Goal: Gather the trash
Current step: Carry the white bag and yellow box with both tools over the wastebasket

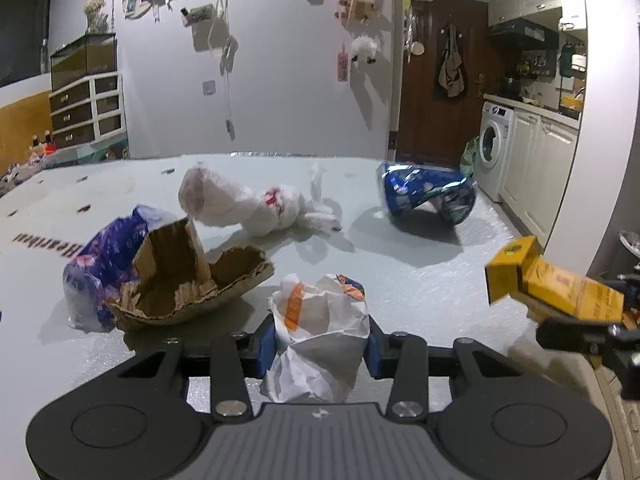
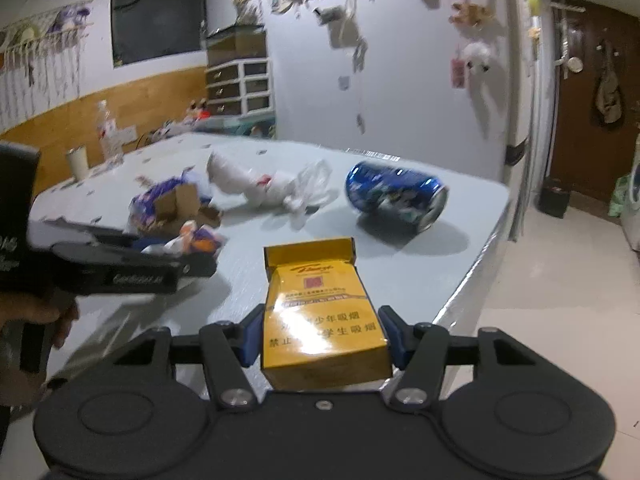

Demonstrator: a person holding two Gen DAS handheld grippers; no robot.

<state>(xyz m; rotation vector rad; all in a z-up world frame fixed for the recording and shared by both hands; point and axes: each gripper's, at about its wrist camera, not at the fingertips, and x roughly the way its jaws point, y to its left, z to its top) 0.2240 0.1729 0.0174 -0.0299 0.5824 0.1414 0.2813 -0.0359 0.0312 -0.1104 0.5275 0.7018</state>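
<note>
My left gripper (image 1: 320, 350) is shut on a crumpled white and orange paper wrapper (image 1: 320, 332), its blue pads pressing both sides. My right gripper (image 2: 322, 340) is shut on a yellow cigarette box (image 2: 320, 312) with its lid flap open; the same box (image 1: 560, 284) shows at the right of the left wrist view. On the grey table (image 1: 400, 280) lie torn brown cardboard (image 1: 188, 280), a blue and purple plastic bag (image 1: 100, 268), a white plastic bag (image 1: 256, 208) and a dented blue can (image 1: 428, 196). The left gripper (image 2: 120, 268) appears at the left of the right wrist view, held by a hand.
The table's right edge (image 2: 472, 276) drops to a tiled floor. A washing machine (image 1: 494, 144) and white cabinets stand beyond it. A cup (image 2: 76, 162) and a clear bottle (image 2: 106, 128) stand at the table's far left. A dark bin (image 2: 554, 200) sits by the door.
</note>
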